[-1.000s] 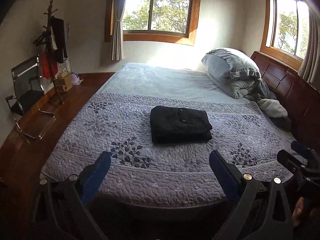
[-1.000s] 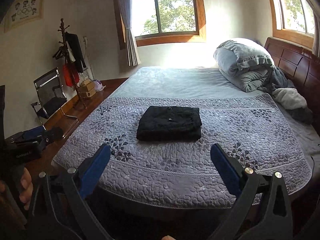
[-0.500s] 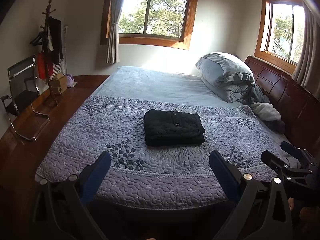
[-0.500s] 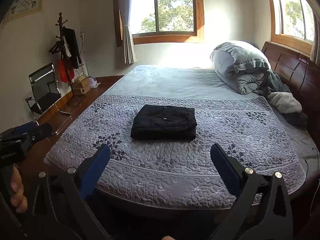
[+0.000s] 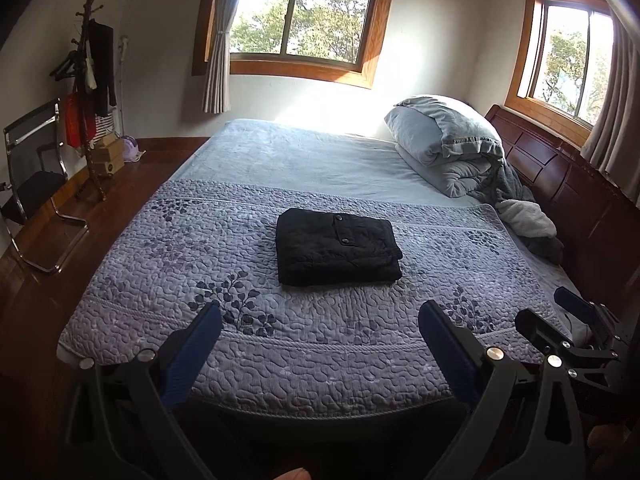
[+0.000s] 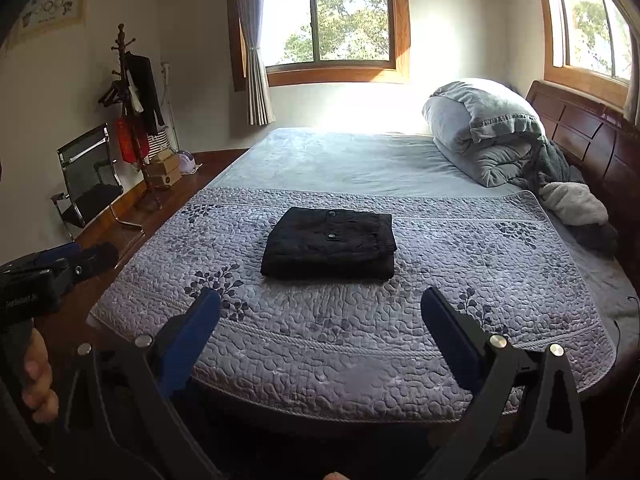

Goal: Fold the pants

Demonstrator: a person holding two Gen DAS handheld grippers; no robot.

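The black pants (image 5: pixel 336 248) lie folded into a neat rectangle in the middle of the purple quilted bedspread (image 5: pixel 168 256); they also show in the right wrist view (image 6: pixel 330 245). My left gripper (image 5: pixel 320 320) is open and empty, held back over the bed's near edge, well short of the pants. My right gripper (image 6: pixel 320 306) is open and empty at a similar distance. The right gripper also shows at the right edge of the left wrist view (image 5: pixel 560 320), and the left gripper shows at the left of the right wrist view (image 6: pixel 60 264).
A rolled grey duvet and pillows (image 5: pixel 448 140) lie against the dark wooden headboard (image 5: pixel 560 176) at the right. A coat stand (image 5: pixel 90 92), boxes and a black chair (image 5: pixel 32 184) stand on the wooden floor to the left of the bed.
Both grippers have drawn back from the bed, so the pants look smaller and farther away. The folded pants have not moved. Both grippers stay open.
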